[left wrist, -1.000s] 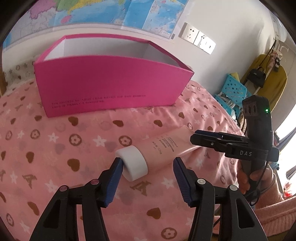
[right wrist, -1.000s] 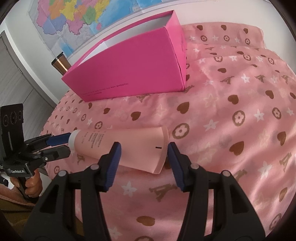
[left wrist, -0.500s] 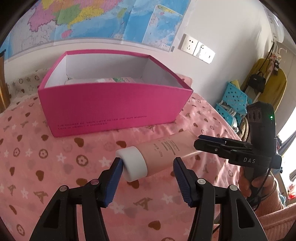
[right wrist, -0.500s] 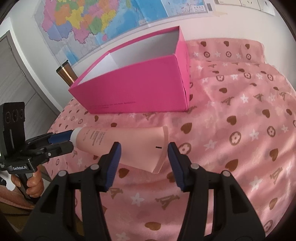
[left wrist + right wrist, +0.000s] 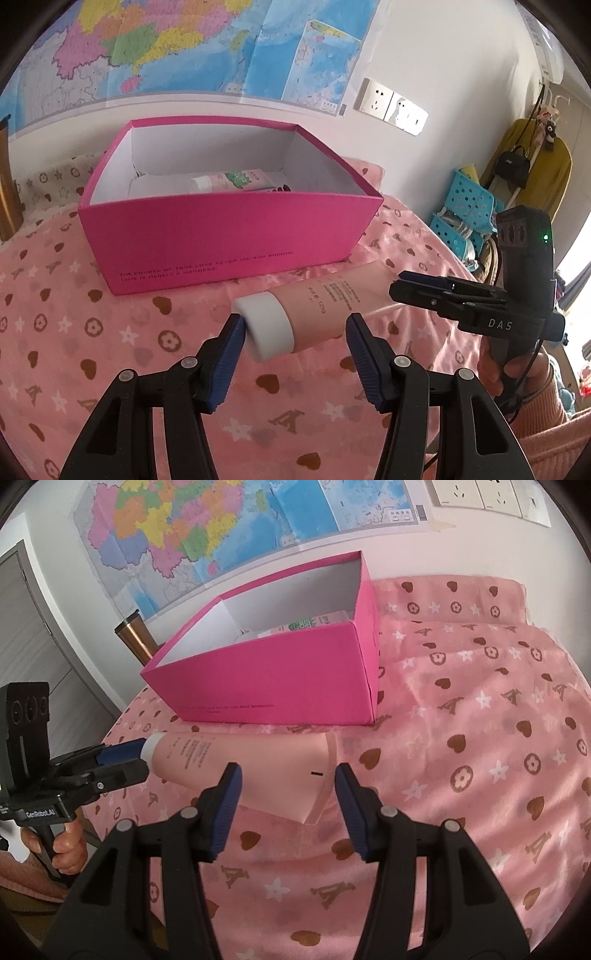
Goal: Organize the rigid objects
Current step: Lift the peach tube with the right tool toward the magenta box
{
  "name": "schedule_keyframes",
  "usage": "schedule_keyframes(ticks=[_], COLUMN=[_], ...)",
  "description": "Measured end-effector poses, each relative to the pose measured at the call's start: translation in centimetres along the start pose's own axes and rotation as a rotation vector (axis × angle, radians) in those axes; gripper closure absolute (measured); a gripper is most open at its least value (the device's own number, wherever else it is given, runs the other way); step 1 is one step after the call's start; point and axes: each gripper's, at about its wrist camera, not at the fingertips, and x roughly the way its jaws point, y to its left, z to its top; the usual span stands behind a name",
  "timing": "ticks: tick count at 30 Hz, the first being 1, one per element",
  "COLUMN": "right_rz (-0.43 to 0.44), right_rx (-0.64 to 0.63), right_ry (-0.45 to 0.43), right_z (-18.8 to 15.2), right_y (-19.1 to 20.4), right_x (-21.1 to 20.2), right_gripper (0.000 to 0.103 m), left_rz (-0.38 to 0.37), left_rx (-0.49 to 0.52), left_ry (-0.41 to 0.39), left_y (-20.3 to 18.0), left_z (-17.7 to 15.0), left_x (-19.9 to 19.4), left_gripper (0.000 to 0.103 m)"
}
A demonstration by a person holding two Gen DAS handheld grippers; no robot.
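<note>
A pink tube with a white cap hangs in the air above the pink cloth, in front of the magenta box. My left gripper stands around the cap end, its left pad touching the cap. My right gripper stands around the flat crimped end of the tube. Both pairs of jaws look wide, so the hold is unclear. The right gripper also shows in the left wrist view. The box holds a tube with green print and other items.
A pink patterned cloth covers the surface. A copper tumbler stands behind the box at the left. The wall with a map and sockets is close behind. Blue baskets and a chair are at the right.
Both grippers and the tube have risen together; the box now shows from higher up and its contents are in sight. The tube is lifted off the cloth.
</note>
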Motion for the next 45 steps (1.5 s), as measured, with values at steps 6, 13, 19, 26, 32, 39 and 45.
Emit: schedule_keyframes(ticks=[6, 13, 19, 26, 32, 39, 45], right_rz=[-0.004, -0.011, -0.011, -0.012, -0.014, -0.016, -0.018], right_rx=[-0.005, -0.019, -0.027, -0.03, -0.032, -0.041, -0.047], right_ry=[-0.013, -0.032, -0.044, -0.049, -0.056, -0.067, -0.08], right_z=[0.3, 1.0, 1.4, 1.8, 2.2, 2.7, 3.2], right_y=[0.0, 0.3, 0.5, 0.5, 0.4, 0.5, 0.7], right_x=[-0.1, -0.5, -0.7, -0.8, -0.9, -1.1, -1.2], right_gripper=[0.048, 0.048, 0.048, 0.048, 0.048, 0.048, 0.048], left_rz=[-0.005, -0.008, -0.006, -0.005, -0.005, -0.003, 0.003], left_rx=[0.008, 0.01, 0.009, 0.017, 0.022, 0.029, 0.043], left_ry=[-0.013, -0.028, -0.039, -0.049, -0.061, -0.075, -0.09], left_y=[-0.1, -0.2, 0.0, -0.1, -0.2, -0.2, -0.3], left_z=[0.5, 1.0, 1.4, 1.7, 2.1, 2.6, 3.2], left_x=[-0.2, -0.3, -0.4, -0.5, -0.6, -0.7, -0.8], left_gripper=[0.046, 0.046, 0.046, 0.046, 0.046, 0.046, 0.046])
